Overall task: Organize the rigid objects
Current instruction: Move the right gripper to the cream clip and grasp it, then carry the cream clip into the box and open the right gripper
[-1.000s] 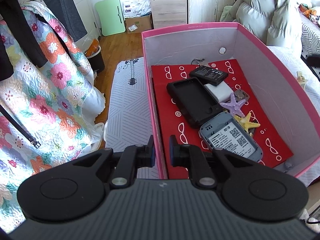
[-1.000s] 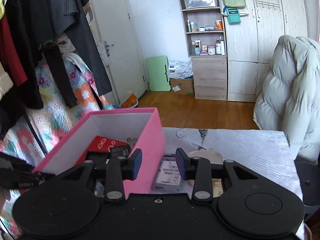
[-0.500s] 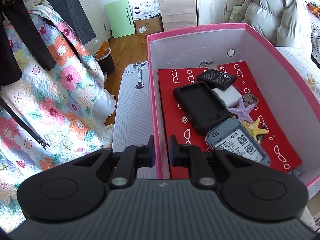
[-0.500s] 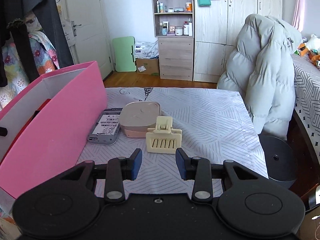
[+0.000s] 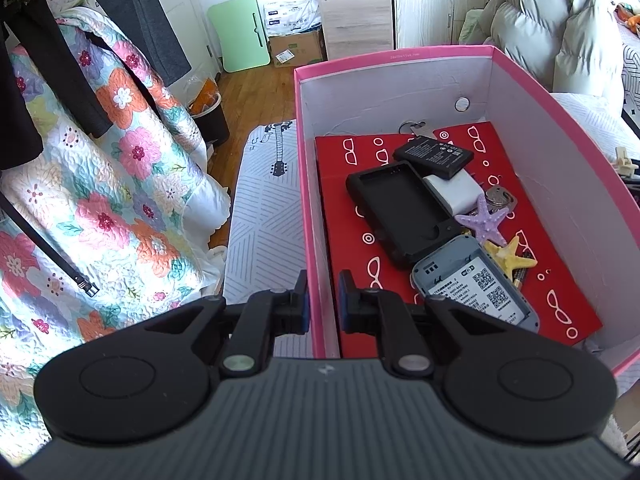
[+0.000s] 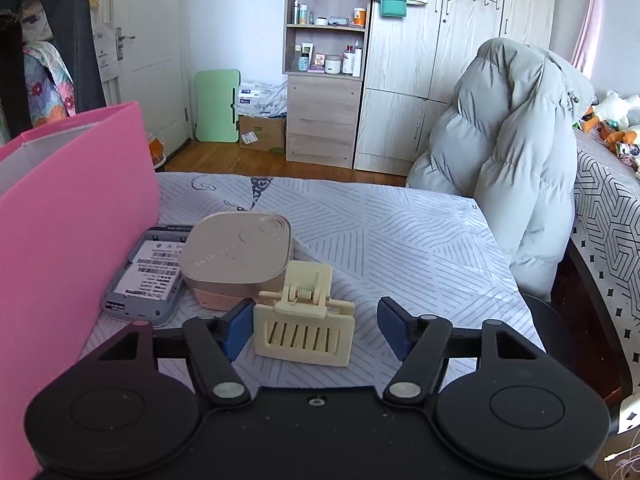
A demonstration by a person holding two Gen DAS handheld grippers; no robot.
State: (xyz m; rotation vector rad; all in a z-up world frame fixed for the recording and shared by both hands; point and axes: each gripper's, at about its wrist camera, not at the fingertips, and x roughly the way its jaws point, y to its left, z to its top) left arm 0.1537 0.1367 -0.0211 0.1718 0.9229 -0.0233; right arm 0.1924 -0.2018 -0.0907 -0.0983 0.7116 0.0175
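Note:
My left gripper (image 5: 323,292) is shut on the near left wall of the pink box (image 5: 400,58). Inside lie a black case (image 5: 396,216), a battery (image 5: 434,156), a white charger (image 5: 452,196), two starfish (image 5: 482,222) and a grey router (image 5: 476,284). In the right wrist view a cream hair claw clip (image 6: 306,334) stands on the patterned cloth between the fingers of my right gripper (image 6: 316,324). Its jaws are opening. The clip sits close to the left pad and well clear of the right one.
Behind the clip lie a beige square case (image 6: 236,256) and a second grey router (image 6: 148,276), both against the pink box's outer wall (image 6: 72,248). A grey puffer jacket (image 6: 508,152) hangs at the table's right. A floral quilt (image 5: 100,184) hangs to the left.
My right gripper swung right from the pink box and sank toward the cream clip, and its jaws spread wider around it. The left gripper kept its hold on the box wall.

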